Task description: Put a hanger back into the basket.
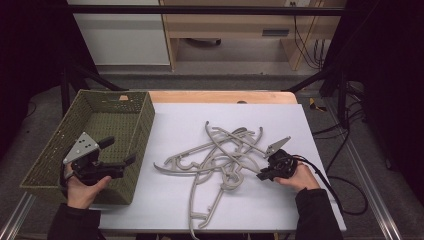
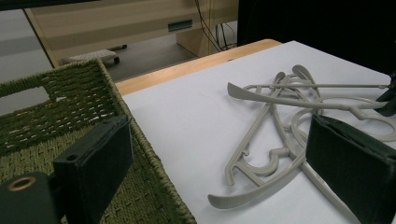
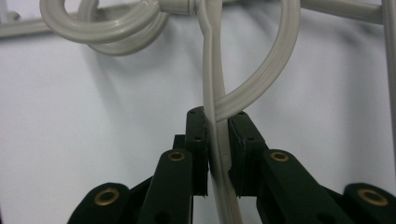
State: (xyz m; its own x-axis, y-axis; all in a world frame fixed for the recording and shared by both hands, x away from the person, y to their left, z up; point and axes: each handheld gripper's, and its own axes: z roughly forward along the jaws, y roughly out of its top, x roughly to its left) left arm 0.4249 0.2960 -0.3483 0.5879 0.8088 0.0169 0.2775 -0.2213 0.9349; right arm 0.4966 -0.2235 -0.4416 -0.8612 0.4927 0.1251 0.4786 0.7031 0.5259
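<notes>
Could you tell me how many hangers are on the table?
About 4, in one tangled pile mid-table: one reaches the near edge, one lies leftmost, one rearmost, one in the right tongs. Overlaps may hide more.

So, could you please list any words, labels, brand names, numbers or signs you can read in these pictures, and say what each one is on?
None: no readable text shows in any view.
The hangers, the basket, the white table cover and both grippers bear no visible lettering.
The small dark plate on the wooden furniture behind the table is too small and blurred to tell whether it carries any writing.
</notes>
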